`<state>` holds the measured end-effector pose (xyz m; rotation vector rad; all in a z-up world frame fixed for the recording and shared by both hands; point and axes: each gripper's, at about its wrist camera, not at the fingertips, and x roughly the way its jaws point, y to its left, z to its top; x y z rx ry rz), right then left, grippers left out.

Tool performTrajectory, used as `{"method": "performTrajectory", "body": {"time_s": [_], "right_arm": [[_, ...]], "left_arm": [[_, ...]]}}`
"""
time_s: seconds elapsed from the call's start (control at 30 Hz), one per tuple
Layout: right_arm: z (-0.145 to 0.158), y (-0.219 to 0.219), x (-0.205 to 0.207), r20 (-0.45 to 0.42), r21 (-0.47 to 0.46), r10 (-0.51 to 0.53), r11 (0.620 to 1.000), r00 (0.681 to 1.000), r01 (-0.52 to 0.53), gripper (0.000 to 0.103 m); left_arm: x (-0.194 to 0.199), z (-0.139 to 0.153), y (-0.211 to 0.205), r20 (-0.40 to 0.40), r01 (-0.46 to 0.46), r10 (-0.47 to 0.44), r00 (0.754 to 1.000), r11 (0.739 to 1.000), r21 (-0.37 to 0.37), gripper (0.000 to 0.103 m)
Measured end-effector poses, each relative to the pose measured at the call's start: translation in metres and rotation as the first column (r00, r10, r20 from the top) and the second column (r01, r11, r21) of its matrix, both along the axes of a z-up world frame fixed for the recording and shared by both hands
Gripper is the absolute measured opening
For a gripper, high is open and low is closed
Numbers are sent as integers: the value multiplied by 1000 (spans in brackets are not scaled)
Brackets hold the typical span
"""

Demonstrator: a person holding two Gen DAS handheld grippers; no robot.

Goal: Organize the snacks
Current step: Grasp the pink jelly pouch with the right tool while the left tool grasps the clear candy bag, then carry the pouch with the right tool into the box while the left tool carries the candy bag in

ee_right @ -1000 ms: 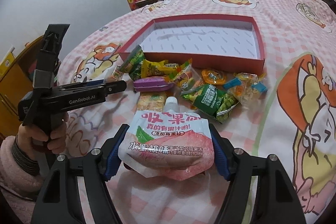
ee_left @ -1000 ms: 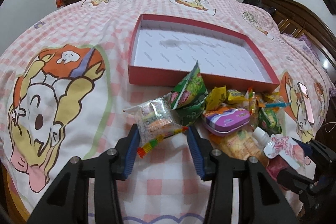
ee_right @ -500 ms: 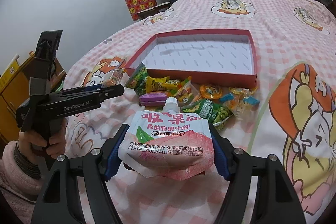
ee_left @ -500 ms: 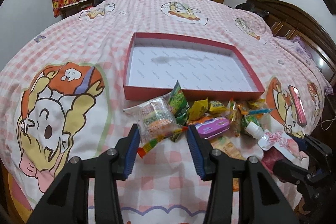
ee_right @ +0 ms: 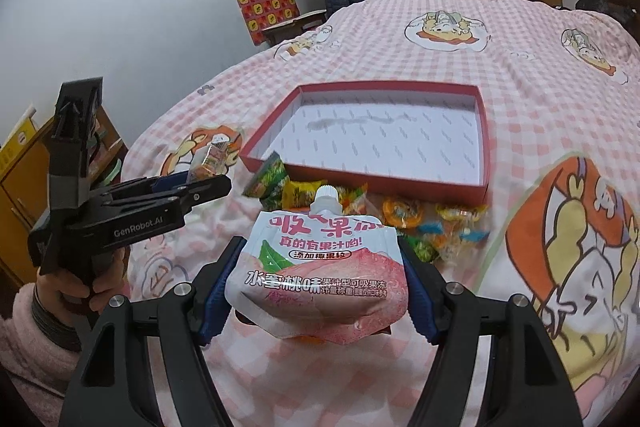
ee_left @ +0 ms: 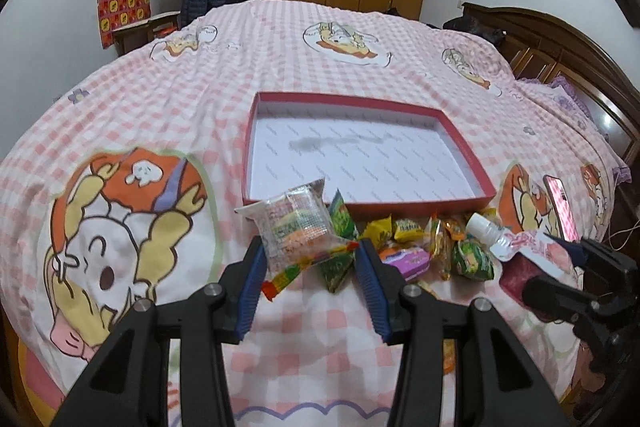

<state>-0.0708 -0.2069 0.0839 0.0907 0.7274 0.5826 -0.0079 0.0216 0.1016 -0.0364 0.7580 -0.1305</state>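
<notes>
Peach jelly pouch (ee_right: 320,267) sits squarely between the right gripper (ee_right: 320,291) jaws, both blue pads pressed into its sides, so it's clamped and held above the bed (ee_right: 520,99). Its long axis runs away from the camera, white cap pointing toward the red tray (ee_right: 486,147). Left gripper (ee_left: 310,267) is closed partway on a clear snack bag (ee_left: 296,227), pads touching its edges, bag tilted with its far end toward the tray's near left corner. Loose snack pile (ee_left: 420,247) lies along the tray's near edge. Left view shows a phone (ee_left: 560,207) near the bed's right edge; right view shows the person's hand (ee_right: 96,287) on the left gripper's handle instead.
</notes>
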Motion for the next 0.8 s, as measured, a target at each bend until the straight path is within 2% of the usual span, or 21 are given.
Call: {"method": "performTrajectory", "body": {"time_s": [0.43, 0.8], "right_arm": [[20, 4, 26, 48, -61, -37, 997, 998, 40, 73], [28, -3, 61, 58, -72, -86, 993, 995, 90, 73]], "left_arm": [[23, 16, -6, 38, 28, -28, 999, 1000, 4, 47], [54, 25, -16, 59, 46, -48, 997, 998, 33, 47]]}}
